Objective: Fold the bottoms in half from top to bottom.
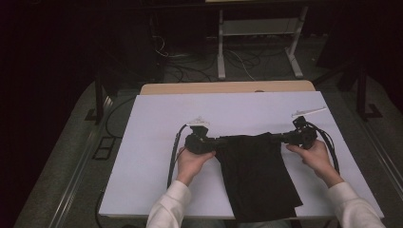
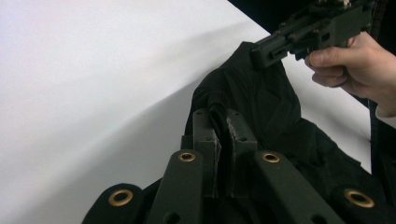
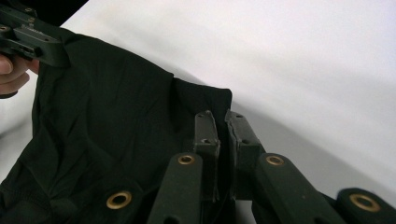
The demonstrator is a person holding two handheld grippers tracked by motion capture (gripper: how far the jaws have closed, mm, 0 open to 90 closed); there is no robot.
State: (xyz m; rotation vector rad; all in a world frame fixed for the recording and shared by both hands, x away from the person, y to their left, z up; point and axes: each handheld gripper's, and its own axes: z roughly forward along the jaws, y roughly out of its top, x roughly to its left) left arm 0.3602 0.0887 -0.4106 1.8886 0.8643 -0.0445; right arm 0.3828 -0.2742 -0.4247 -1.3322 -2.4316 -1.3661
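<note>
High view: both tongs, left (image 1: 212, 145) and right (image 1: 277, 138), are pinching the cloth's (image 1: 259, 175) top corners; lifting begun, folding remaining.

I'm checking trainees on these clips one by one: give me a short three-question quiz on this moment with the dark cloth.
1. True or false: both grippers are shut on the black garment.
2. Which part of the garment hangs past the table's near edge? A) the end nearest the person B) the end held by the grippers C) none of it
3. What colour is the table top under the garment?

Key
1. True: the left gripper pinches a bunched corner, and the right gripper pinches the other top corner, so the top edge stretches between them.
2. A: in the high view the lower end drapes over the near edge.
3. White.
</note>
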